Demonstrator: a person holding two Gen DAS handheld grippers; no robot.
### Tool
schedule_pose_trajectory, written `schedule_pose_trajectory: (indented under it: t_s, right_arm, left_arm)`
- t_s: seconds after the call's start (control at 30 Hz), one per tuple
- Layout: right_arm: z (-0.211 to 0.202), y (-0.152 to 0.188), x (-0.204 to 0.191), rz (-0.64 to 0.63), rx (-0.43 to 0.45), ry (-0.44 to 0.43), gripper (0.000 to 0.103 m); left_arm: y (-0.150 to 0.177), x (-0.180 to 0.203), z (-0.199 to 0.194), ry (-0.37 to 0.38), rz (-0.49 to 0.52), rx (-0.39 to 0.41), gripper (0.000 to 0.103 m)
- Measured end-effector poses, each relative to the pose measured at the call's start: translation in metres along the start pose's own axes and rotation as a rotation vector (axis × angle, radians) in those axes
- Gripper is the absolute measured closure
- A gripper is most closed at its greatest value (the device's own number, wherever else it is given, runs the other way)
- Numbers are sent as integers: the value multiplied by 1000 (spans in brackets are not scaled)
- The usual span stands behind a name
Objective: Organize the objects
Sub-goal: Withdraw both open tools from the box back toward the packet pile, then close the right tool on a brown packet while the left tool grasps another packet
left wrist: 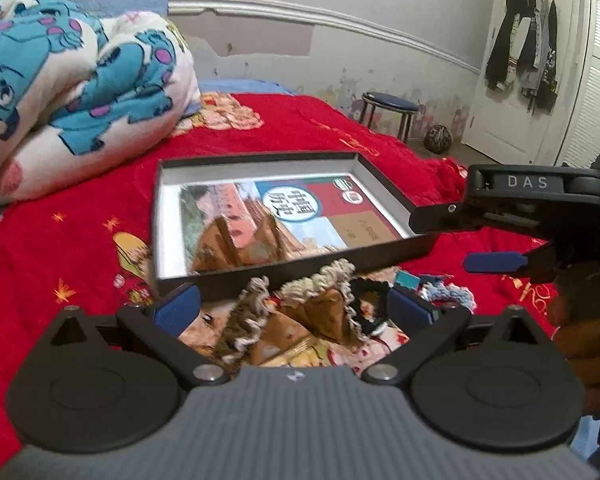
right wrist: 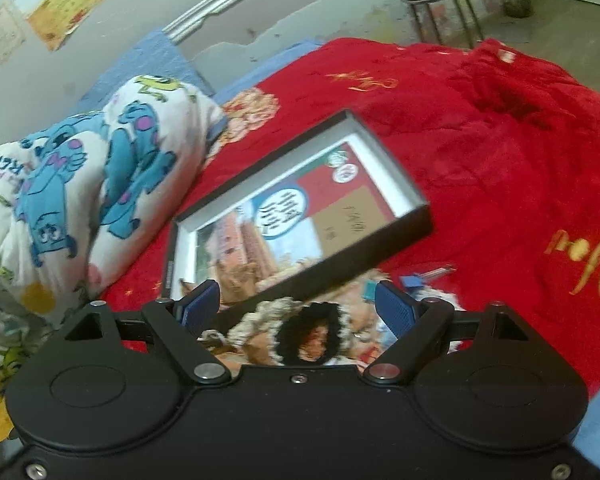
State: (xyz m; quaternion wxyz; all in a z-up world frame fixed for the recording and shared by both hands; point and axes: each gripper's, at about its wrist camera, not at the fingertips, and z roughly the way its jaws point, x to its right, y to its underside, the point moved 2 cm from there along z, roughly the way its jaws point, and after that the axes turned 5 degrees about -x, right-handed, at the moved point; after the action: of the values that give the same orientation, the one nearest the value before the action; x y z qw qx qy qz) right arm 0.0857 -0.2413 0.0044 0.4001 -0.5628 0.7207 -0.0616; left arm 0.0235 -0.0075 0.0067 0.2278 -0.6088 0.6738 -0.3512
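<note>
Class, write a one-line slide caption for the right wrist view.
Open right gripper poised over scrunchies beside a black box on the red blanket.

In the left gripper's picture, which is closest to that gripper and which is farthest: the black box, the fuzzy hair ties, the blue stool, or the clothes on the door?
From the left gripper:
1. Fuzzy hair ties, right between its fingers.
2. Black box, just beyond, middle of the bed.
3. Blue stool, past the bed, by the wall.
4. Clothes on the door, far right corner.
</note>
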Motion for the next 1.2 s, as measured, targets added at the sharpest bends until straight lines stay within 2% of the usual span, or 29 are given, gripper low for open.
schedule_pose_trajectory:
  t_s: [0.2,0.37,0.5,0.6,0.77,0.9,0.97,1.0,1.03,1.2]
  right_arm:
    - [6,0,11,16,-18,25,19]
    - [17,2,16,53,-89,-51,23]
    - [21,3,20,70,-106,-60,28]
    - [22,2,21,71,-103,-76,32]
    - [30,8,10,43,-141,-183,39]
    - [42,20,-8,-14,-187,-268,43]
    - [48,27,-16,-35,-210,-277,43]
    - [52,31,-20,-44,-222,-275,43]
    - [56,35,-21,-47,-234,-269,43]
    - [73,45,-20,-23,-256,-222,45]
  left_arm:
    - [8,16,13,59,44,-40,5]
    - [18,27,24,67,90,-76,10]
    - [19,24,36,58,57,-109,14]
    - [18,19,44,21,38,-125,16]
    - [19,7,58,-63,22,-149,19]
    - [21,-1,71,-91,-7,-188,28]
    - [22,-4,76,-99,-11,-200,37]
    - [22,-5,78,-101,-12,-210,50]
    - [23,-5,79,-96,-17,-220,54]
    - [23,-5,79,-99,-10,-215,56]
